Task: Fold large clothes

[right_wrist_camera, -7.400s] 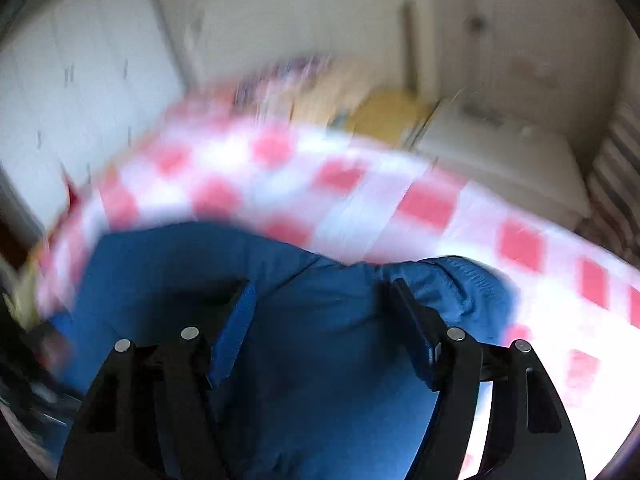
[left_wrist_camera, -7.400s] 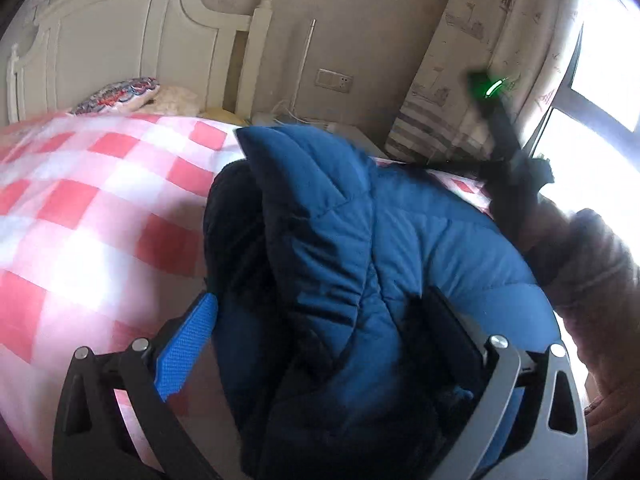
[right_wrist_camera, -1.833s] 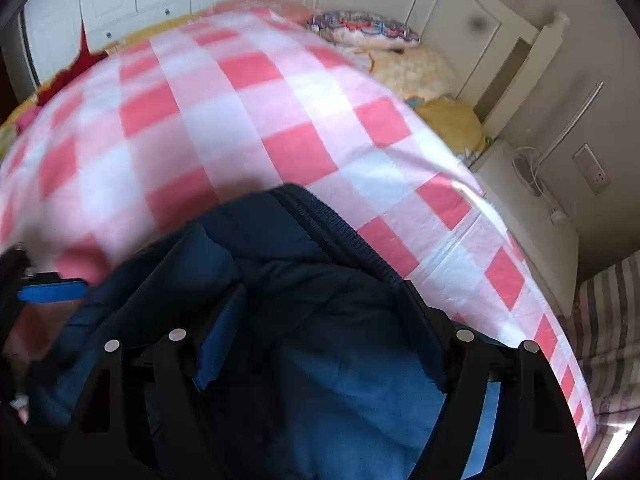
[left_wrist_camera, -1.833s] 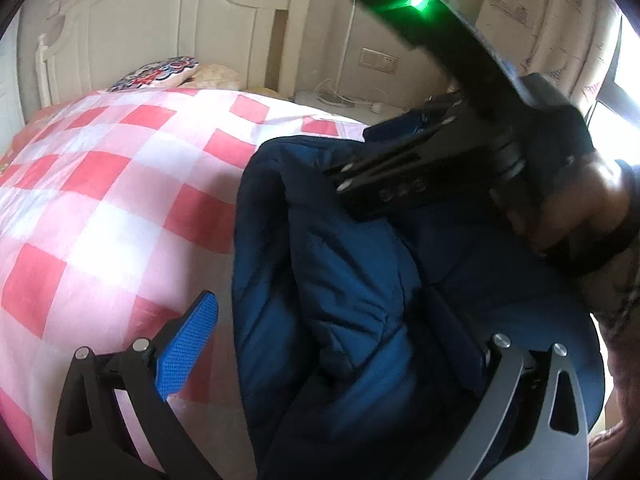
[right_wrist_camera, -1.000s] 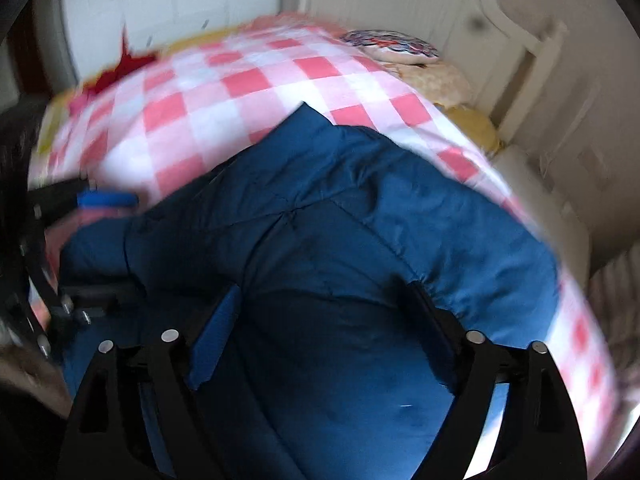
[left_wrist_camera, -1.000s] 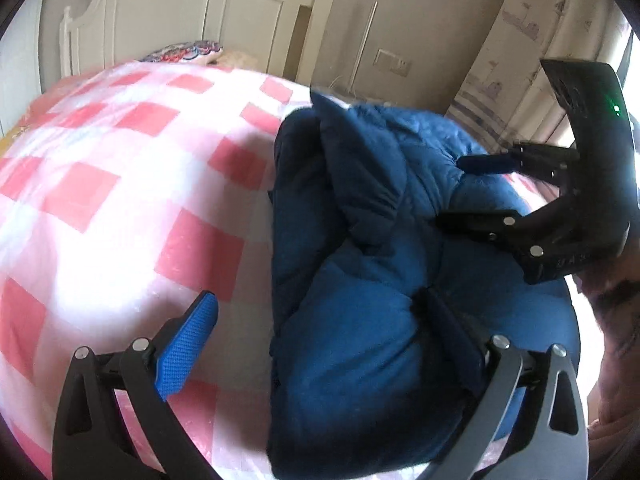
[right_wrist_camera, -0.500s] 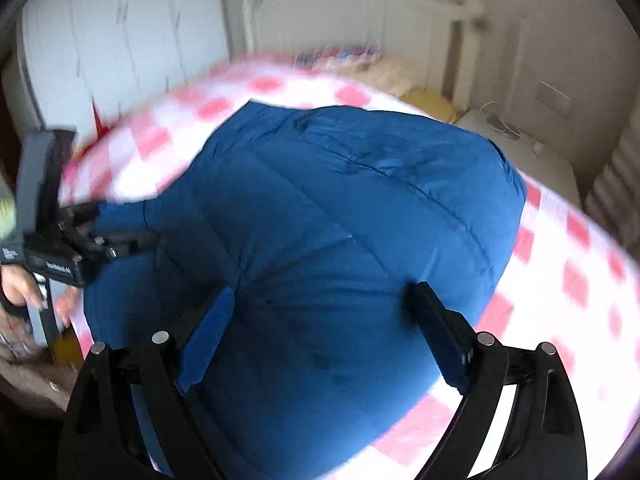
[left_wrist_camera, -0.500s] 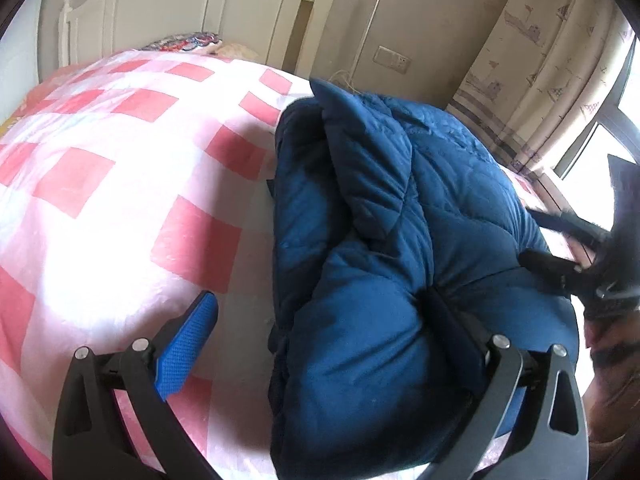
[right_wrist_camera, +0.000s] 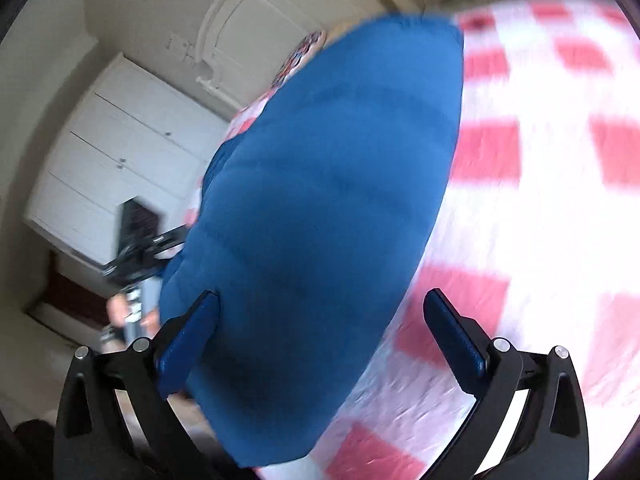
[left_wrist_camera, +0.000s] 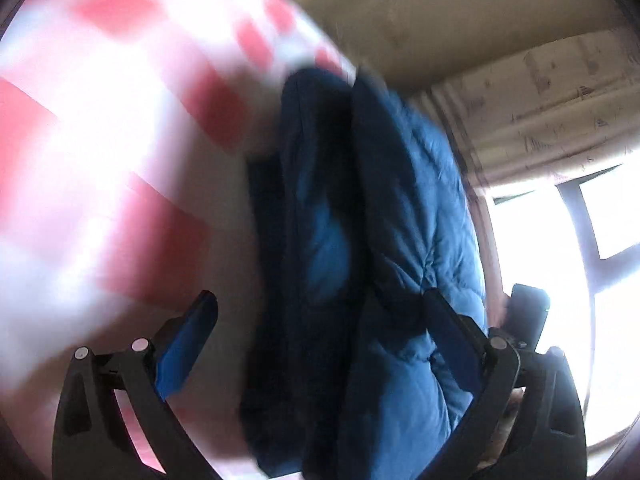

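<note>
A dark blue padded jacket [left_wrist_camera: 376, 240] lies folded in a thick bundle on a red and white checked bed cover [left_wrist_camera: 100, 152]. My left gripper [left_wrist_camera: 320, 340] is open, its jaws wide apart at the bundle's near end, holding nothing. In the right wrist view the jacket [right_wrist_camera: 328, 200] is a smooth blue mound on the bed cover [right_wrist_camera: 540, 200]. My right gripper [right_wrist_camera: 320, 336] is open and empty beside the bundle's near edge. The left gripper [right_wrist_camera: 140, 256] shows at the far side of the jacket. Both views are tilted and blurred.
A white headboard [right_wrist_camera: 256, 24] and white wardrobe doors [right_wrist_camera: 120, 152] stand beyond the bed. A patterned pillow [right_wrist_camera: 304, 52] lies near the headboard. A curtain [left_wrist_camera: 540, 100] and a bright window [left_wrist_camera: 560, 260] are on the left gripper's right side.
Both cameras have swung and rolled, blurring the views. The jacket stays folded on the bed. Both grippers stay open and empty at opposite sides of it.
</note>
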{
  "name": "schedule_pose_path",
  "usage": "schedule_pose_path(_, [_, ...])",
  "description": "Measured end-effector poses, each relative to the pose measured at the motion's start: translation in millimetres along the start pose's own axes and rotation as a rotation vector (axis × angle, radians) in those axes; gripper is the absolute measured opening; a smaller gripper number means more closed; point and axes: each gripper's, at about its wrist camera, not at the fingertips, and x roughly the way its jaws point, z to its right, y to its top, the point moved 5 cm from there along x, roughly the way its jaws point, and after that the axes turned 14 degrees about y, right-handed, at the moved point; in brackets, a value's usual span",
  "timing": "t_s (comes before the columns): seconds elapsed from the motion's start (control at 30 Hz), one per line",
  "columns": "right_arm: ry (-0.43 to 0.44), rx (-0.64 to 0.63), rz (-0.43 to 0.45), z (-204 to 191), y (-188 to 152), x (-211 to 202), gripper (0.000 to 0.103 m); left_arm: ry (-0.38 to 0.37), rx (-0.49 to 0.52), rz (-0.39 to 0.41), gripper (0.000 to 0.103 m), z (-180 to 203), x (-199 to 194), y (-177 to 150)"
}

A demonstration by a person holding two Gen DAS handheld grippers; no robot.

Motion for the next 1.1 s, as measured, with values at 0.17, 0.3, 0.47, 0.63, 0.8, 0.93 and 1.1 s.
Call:
schedule_pose_path(0.17, [0.023,-0.008,-0.047,-5,-3,11,0.099,-0.058,0.034,-0.088,0.101,7,22,2])
schedule_pose_path(0.3, [0.033,-0.015,-0.072,-9,-2,30,0.099,-0.11,0.045,-0.091,0.101,7,27,4])
schedule_pose_path(0.47, [0.025,-0.047,-0.041,-14,-3,39,0.099,-0.156,0.074,-0.032,0.097,17,30,-12])
schedule_pose_path(0.63, [-0.045,-0.227,0.03,-38,-4,39,0.085,-0.114,0.122,0.13,0.084,41,16,-26])
schedule_pose_path(0.8, [-0.118,-0.373,0.133,-58,24,12,0.08,-0.187,0.151,0.248,0.076,85,1,-13])
schedule_pose_path(0.93, [-0.161,-0.468,0.252,-78,59,-38,0.08,-0.235,0.22,0.322,0.077,136,-6,8])
schedule_pose_path(1.1, [-0.212,-0.468,0.325,-67,97,-94,0.08,-0.265,0.294,0.331,0.078,208,22,46])
